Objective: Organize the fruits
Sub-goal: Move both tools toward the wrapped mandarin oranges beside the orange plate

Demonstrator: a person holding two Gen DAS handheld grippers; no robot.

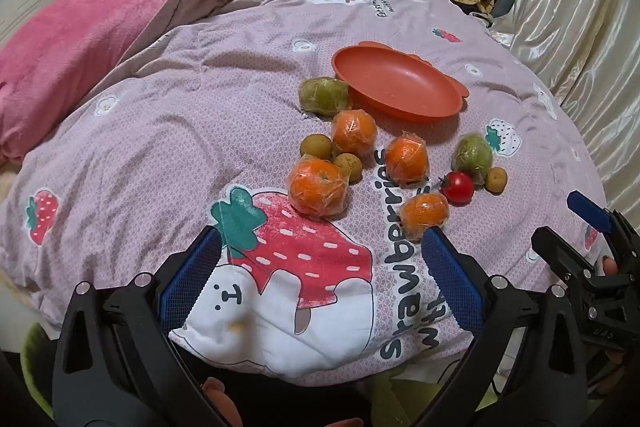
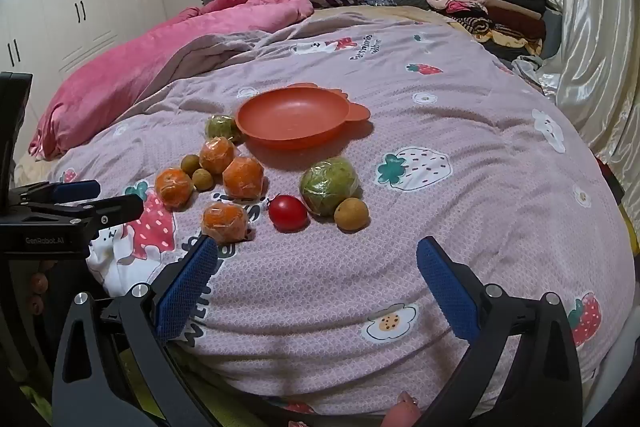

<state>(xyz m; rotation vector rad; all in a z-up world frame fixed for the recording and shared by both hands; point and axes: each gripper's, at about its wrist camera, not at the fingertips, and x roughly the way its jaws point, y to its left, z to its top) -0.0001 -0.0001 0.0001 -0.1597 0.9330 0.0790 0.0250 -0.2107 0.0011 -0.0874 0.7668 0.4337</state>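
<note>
Holding both claws above the near edge of the bed, I am gripping nothing; my left claw [image 1: 320, 279] is gaping wide over the big strawberry print on the quilt [image 1: 160, 131], and my right claw [image 2: 316, 283] is spread just as wide over bare quilt. The fruits are lying in a loose cluster ahead of me; the orange plate [image 2: 296, 123] is sitting empty beyond them. Four wrapped oranges are resting there; the nearest orange [image 2: 225, 221] is lying just beyond my right claw's left finger, the largest orange [image 1: 318, 189] is sitting left of it. A red tomato [image 2: 287, 213] is lying beside a wrapped green fruit [image 2: 329, 185], with a small brown fruit [image 2: 351, 214] touching that green one. A second green fruit [image 1: 323, 95] is touching the plate's left rim; two small olive fruits [image 1: 316, 146] are nestling among the oranges. A pink blanket [image 1: 80, 39] is lying bunched on the far left; folded clothes [image 2: 480, 3] are stacked at the far right.
</note>
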